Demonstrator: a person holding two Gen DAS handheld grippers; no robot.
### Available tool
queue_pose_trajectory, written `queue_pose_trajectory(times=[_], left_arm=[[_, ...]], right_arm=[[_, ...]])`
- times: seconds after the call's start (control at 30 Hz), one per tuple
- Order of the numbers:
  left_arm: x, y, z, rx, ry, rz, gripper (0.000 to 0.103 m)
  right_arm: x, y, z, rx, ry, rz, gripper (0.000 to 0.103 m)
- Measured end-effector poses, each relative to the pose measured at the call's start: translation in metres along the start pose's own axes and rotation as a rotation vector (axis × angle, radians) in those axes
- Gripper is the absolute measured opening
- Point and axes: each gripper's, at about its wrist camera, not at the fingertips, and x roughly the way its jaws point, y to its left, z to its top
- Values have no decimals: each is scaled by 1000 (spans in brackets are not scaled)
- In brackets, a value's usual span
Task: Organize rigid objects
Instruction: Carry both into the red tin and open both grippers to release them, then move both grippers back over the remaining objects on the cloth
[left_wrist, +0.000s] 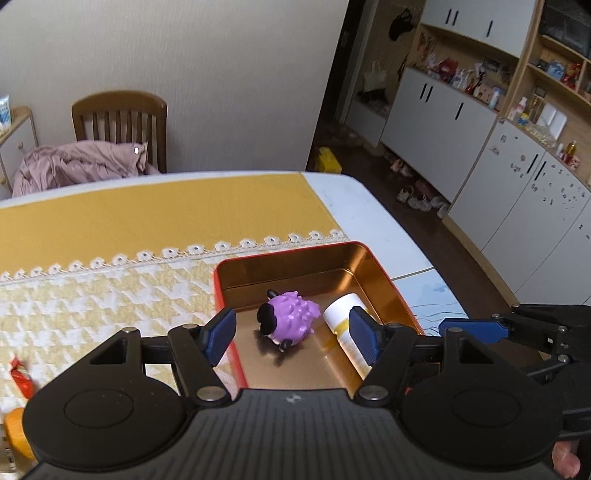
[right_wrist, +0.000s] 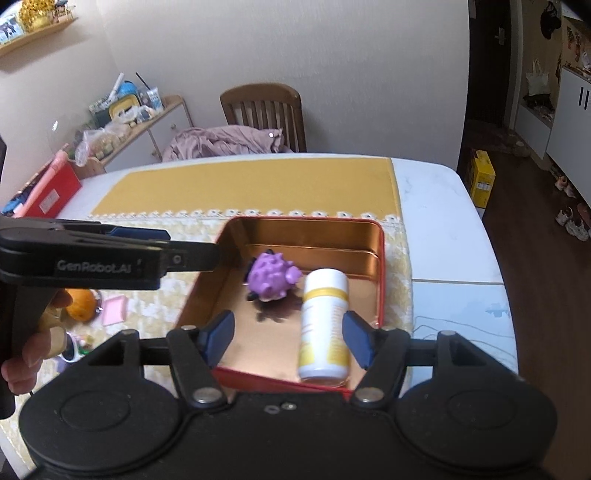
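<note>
1. Tin (left_wrist: 373, 266), rectangular, red outside and copper-gold inside, lid off; stands on the yellow patterned cloth (left_wrist: 110, 295) near the table's (left_wrist: 388, 229) right end.
2. Purple toy (left_wrist: 290, 319), spiky body with black head and feet; lies on the tin floor, at about 10 o'clock from the bottle, close beside it but whether touching cannot be told.
3. White bottle (right_wrist: 324, 325) with yellow band and label; lies on its side in the tin by the right wall, cap end at 12 o'clock in the right wrist view.
4. Left gripper (left_wrist: 291, 339): jaws about half spread, blue pads (left_wrist: 221, 334) bare, nothing gripped; hangs above the tin, toy showing between the pads.
5. Right gripper (right_wrist: 290, 338): jaws about half spread, pads clear of the bottle, nothing gripped; hangs above the tin's near edge.
6. Hand (right_wrist: 33, 347) on the left gripper's handle, at 9 o'clock in the right wrist view.
7. Orange round object (right_wrist: 79, 304) and pink block (right_wrist: 114, 310) on the cloth, at 9 o'clock from the tin.
8. Wooden chair (right_wrist: 264, 110) with mauve fabric (right_wrist: 221, 142) piled on it, beyond the table at 12 o'clock.
</note>
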Motion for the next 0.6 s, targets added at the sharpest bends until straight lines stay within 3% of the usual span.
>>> queue_pose_trajectory(times=[0.47,0.6], left_arm=[[-94,43,-37,57,-114,-11,67],[-117,67,-53,53,-150,24,78]], right_arm=[[-40,67,-19,23,-103,-2,86],[-40,94,-28,-10,-118,-4,92]])
